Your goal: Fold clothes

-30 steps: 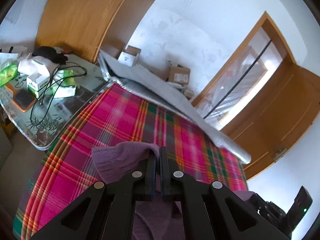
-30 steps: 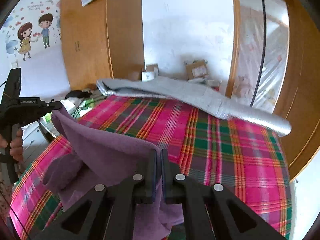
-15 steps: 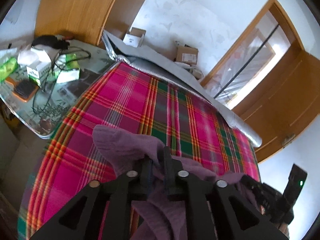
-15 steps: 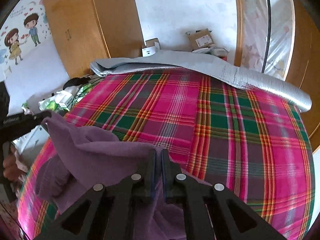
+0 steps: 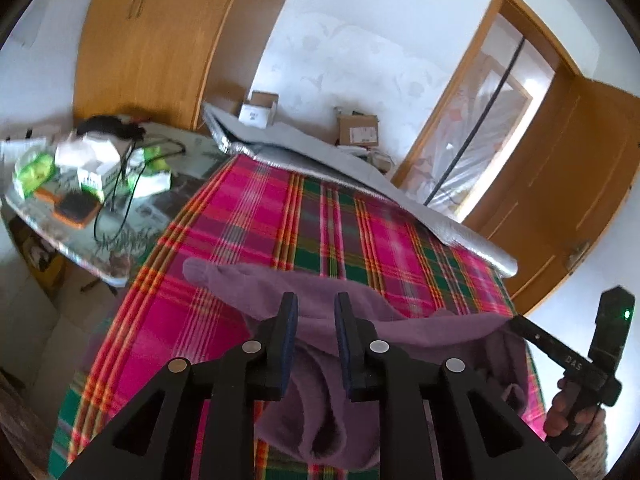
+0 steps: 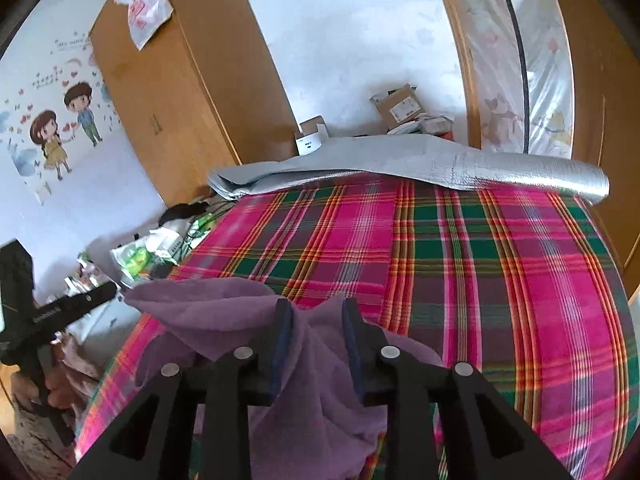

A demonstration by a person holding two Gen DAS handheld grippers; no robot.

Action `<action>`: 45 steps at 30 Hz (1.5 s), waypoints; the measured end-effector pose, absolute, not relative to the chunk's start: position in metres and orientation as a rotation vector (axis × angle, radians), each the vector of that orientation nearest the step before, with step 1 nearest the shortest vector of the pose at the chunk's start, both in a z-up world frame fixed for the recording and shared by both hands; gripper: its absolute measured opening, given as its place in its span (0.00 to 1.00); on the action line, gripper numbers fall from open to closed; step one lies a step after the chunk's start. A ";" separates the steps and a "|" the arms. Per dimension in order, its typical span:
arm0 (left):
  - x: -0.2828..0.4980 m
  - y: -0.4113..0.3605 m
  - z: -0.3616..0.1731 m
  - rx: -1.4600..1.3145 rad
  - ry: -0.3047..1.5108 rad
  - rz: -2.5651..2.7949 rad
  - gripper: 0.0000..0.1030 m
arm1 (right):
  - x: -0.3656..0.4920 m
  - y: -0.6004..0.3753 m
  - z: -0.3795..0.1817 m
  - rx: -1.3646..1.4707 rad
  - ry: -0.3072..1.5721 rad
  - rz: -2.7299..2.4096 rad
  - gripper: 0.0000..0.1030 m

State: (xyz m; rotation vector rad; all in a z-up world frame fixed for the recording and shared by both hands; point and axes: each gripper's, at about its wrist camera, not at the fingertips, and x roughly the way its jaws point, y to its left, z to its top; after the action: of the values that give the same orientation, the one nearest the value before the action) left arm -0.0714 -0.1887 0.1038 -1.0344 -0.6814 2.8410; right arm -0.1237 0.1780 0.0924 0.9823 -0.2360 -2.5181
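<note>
The left gripper (image 5: 314,306) has its fingers parted, the purple garment (image 5: 320,368) lying loose between them. The right gripper (image 6: 316,312) is likewise spread over the cloth (gripping nothing). The garment lies rumpled at the near edge of the plaid bedspread (image 6: 460,248).

Fuzzy matt garment (image 5: 320,364); woven plaid bedcover (image 6: 480,264).

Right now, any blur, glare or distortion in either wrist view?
Left wrist: side table clutter smeared by motion, strong fisheye bending of the wardrobe, window blown out. Right wrist: plaid sheet slightly soft, dark vignette at corners.
</note>
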 end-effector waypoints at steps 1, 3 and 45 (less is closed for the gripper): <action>-0.069 -0.187 0.102 -1.033 -0.687 2.812 0.19 | -0.121 0.182 0.092 0.985 -0.249 -2.525 0.27; -0.064 -0.177 0.100 -1.028 -0.654 2.753 0.20 | -0.114 0.191 0.092 0.979 -0.290 -2.532 0.27; -0.099 -0.057 0.023 -1.298 -0.048 2.442 0.17 | -0.080 0.171 0.002 1.187 -0.289 -2.292 0.18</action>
State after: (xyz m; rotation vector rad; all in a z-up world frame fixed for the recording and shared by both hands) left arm -0.0985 -0.0571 0.0225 -1.2977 -0.0483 2.4425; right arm -0.0805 0.1707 0.0016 1.1872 -0.2891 -2.2922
